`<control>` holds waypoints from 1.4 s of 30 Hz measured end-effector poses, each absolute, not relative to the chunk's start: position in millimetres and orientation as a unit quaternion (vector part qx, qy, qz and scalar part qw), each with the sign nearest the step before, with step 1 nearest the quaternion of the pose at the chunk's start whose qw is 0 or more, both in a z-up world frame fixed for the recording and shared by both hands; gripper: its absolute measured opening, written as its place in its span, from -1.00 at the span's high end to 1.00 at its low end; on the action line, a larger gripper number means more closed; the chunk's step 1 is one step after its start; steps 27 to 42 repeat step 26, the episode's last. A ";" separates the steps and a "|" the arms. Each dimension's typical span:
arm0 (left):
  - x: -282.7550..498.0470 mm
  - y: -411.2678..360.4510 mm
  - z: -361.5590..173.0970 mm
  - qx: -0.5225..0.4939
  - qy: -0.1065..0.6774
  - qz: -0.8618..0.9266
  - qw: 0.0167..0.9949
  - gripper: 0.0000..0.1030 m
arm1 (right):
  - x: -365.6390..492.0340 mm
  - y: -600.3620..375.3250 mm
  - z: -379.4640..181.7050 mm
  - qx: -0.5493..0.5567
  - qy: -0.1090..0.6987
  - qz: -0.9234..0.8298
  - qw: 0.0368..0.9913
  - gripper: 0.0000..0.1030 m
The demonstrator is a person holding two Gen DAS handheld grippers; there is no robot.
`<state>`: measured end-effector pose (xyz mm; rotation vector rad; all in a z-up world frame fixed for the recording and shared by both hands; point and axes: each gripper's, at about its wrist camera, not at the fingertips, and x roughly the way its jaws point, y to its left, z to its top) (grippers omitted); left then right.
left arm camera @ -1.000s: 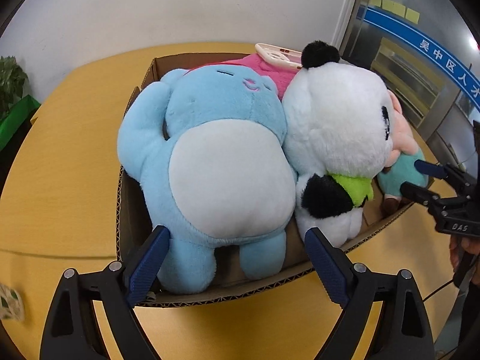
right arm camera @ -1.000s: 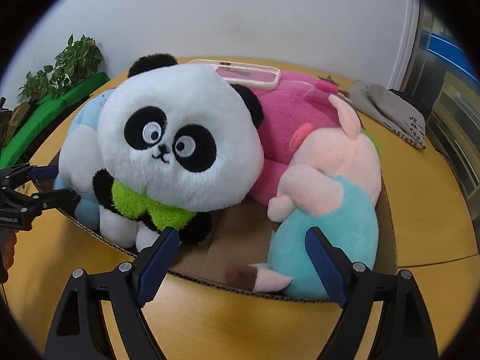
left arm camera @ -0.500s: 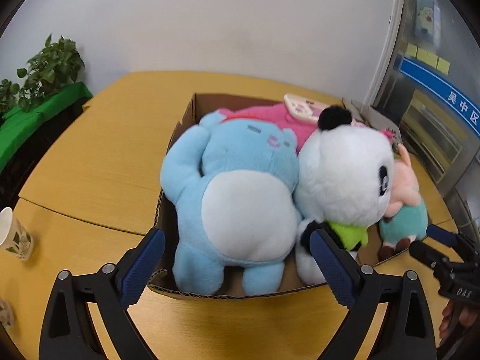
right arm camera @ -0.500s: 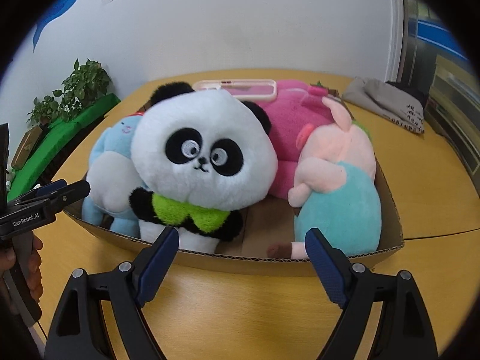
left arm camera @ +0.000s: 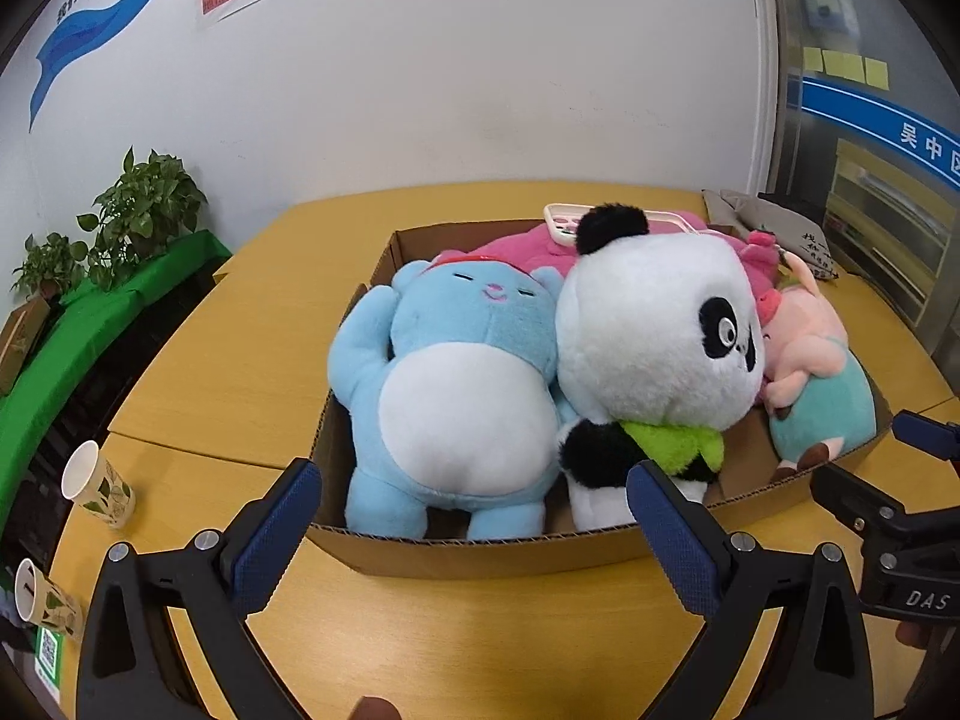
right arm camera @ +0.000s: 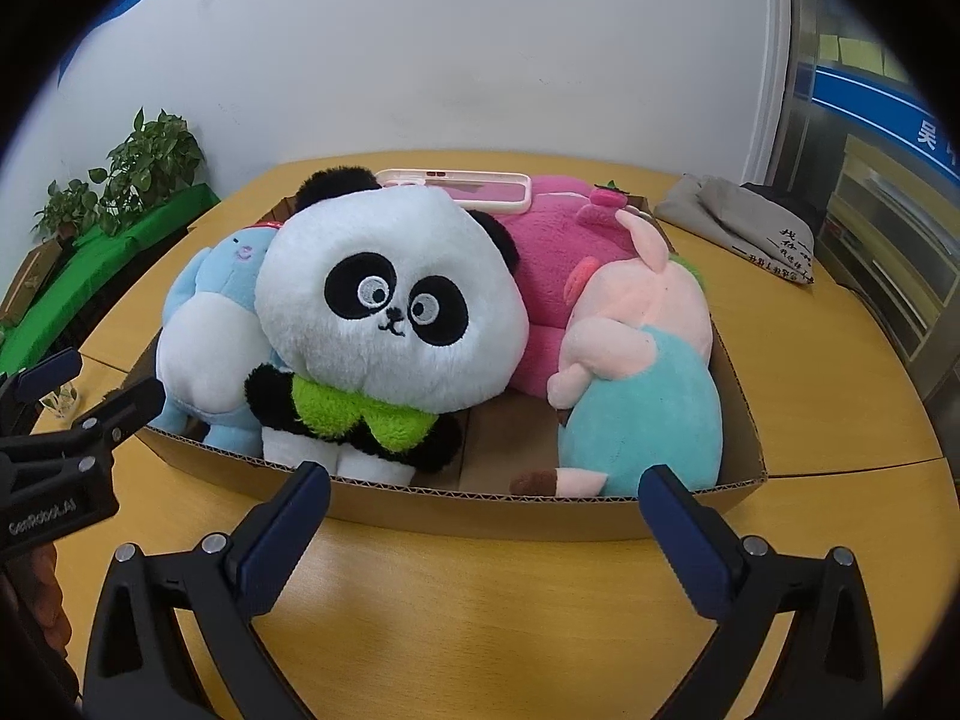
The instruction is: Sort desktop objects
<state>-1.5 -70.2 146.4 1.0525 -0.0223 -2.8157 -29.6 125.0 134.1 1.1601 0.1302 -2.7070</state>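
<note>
Left wrist view: the left gripper (left arm camera: 474,516) hangs with its jaws spread wide and nothing between them, short of the near wall of a cardboard box (left arm camera: 480,558) on the yellow worktop (left arm camera: 228,372). Packed inside are a blue plush (left arm camera: 462,396) lying on its back, a panda plush (left arm camera: 654,348) leaning against it, a pig plush (left arm camera: 810,384) in a teal dress and a pink plush (left arm camera: 516,249) at the rear, with a phone case (left arm camera: 561,217) resting on top. Two paper cups (left arm camera: 99,489) stand off to the left. The right gripper (left arm camera: 870,474) shows at the frame's edge, jaws apart.

Right wrist view: the right gripper (right arm camera: 483,510) is likewise open and empty, facing the panda plush (right arm camera: 393,306) and pig plush (right arm camera: 642,372) over the box rim; a folded grey cloth (right arm camera: 744,222) lies beyond, and the left gripper (right arm camera: 84,396) shows at the left edge.

Every toy appears to be in the box already, so the step in hand looks like pulling clear — best done straight back and level, keeping the fingertips off the corrugated rim so the box does not shift.

Compared with a second ago, both cameras sit farther from the box: the plush toys fill less of each view, and more worktop, wall and potted plants (left arm camera: 138,216) are showing. The toys themselves have not moved.
</note>
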 end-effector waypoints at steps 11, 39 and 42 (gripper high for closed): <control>-2.5 -62.5 140.6 0.358 -0.010 -0.932 0.058 -0.99 | -36.8 123.1 127.5 0.402 0.051 -0.909 0.095 -0.99; -10.9 -63.9 132.7 0.372 -0.003 -0.927 0.054 -1.00 | -43.6 126.1 123.4 0.404 0.052 -0.908 0.096 -0.99; -10.9 -63.9 132.7 0.372 -0.003 -0.927 0.054 -1.00 | -43.6 126.1 123.4 0.404 0.052 -0.908 0.096 -0.99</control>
